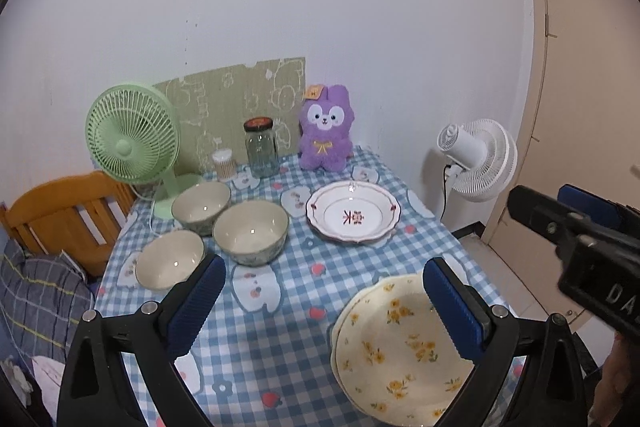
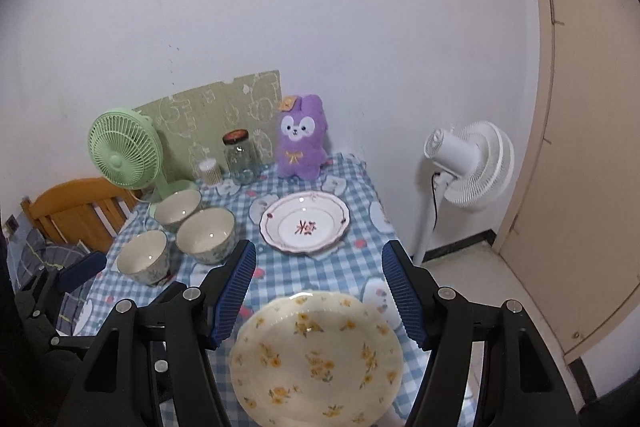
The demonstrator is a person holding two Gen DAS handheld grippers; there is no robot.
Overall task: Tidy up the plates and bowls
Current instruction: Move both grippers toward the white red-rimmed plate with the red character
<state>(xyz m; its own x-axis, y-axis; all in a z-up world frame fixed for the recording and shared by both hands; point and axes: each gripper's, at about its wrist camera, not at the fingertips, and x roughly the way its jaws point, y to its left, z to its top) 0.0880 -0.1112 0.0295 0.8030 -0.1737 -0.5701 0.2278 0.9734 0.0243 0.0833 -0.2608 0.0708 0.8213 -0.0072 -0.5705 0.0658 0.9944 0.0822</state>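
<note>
Three cream bowls [image 1: 250,231] [image 2: 206,233] stand close together on the left of the checked table. A white plate with red marks [image 1: 352,213] [image 2: 304,223] lies at the middle back. Near the front edge lies a cream plate with yellow flowers [image 1: 400,355] [image 2: 316,355], seemingly on top of a second one like it. My left gripper [image 1: 326,307] hangs open above the cloth between the bowls and the flowered plate, with nothing between its fingers. My right gripper [image 2: 318,293] is open above the flowered plate and apart from it.
Along the wall stand a green desk fan [image 1: 132,143], a glass jar [image 1: 261,151], a small swab tub [image 1: 224,163] and a purple plush toy [image 1: 326,131]. A white floor fan [image 1: 480,159] stands to the right of the table. A wooden chair back [image 1: 68,211] is at the left.
</note>
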